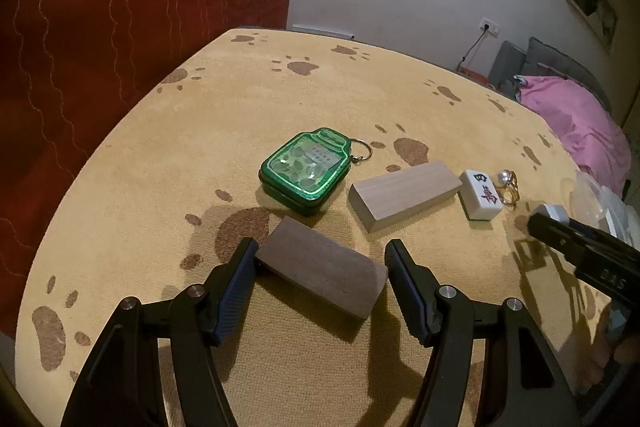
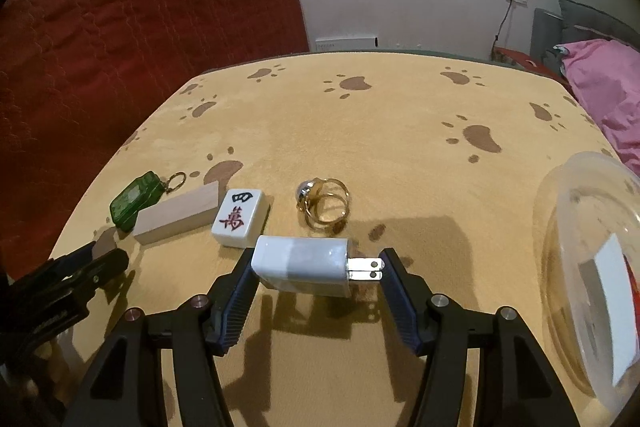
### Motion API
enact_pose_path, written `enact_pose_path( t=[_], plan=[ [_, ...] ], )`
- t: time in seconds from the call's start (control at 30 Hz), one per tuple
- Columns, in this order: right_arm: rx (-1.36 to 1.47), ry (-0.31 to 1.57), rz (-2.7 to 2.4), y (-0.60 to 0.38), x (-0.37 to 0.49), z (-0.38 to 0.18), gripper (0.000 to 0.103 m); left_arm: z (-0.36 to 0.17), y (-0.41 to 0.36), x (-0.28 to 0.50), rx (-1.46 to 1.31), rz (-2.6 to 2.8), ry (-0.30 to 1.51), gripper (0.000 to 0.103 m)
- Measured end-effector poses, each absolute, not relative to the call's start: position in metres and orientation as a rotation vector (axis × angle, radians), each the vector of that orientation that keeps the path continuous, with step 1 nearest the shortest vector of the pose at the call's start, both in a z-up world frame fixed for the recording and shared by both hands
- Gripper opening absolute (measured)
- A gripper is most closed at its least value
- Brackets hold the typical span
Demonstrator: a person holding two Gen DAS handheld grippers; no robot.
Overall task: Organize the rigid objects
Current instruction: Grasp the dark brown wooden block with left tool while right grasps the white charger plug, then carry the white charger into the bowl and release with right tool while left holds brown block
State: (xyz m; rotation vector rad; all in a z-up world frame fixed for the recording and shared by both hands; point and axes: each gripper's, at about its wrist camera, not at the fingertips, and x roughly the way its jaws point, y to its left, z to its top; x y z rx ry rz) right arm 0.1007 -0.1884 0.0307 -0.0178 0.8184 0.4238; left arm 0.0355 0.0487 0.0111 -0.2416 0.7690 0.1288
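Currently left claw (image 1: 320, 267) clamps dark wood block (image 1: 322, 277), lower centre, on the bench (image 1: 240, 107). Right claw (image 2: 316, 273) grips white charger (image 2: 300, 269) end to end, lower centre, just below mahjong tile (image 2: 240, 217).

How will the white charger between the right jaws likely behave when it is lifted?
The charger looks like a rigid block, so it probably won't flex. It is held end to end, one jaw on the thin metal prongs, so it may pivot or slip. Its glossy shell looks slippery; flat sides mean it shouldn't roll.
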Motion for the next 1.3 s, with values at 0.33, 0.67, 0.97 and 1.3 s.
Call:
enact_pose_path(
  t=[0.33,0.67,0.97,1.3],
  plan=[
    [0.035,0.775,0.394,-0.223,0.084,0.047,0.064,0.02,0.034,0.03,-0.188,0.158,0.747,0.066],
    [0.064,0.739,0.349,-0.257,0.078,0.058,0.064,0.031,0.013,0.025,-0.166,0.156,0.733,0.066],
    [0.111,0.72,0.302,-0.295,0.081,0.064,0.064,0.039,-0.013,0.022,-0.126,0.139,0.73,0.066],
    [0.168,0.725,0.25,-0.336,0.09,0.058,0.064,0.048,-0.042,0.026,-0.078,0.113,0.729,0.066]
  ],
)
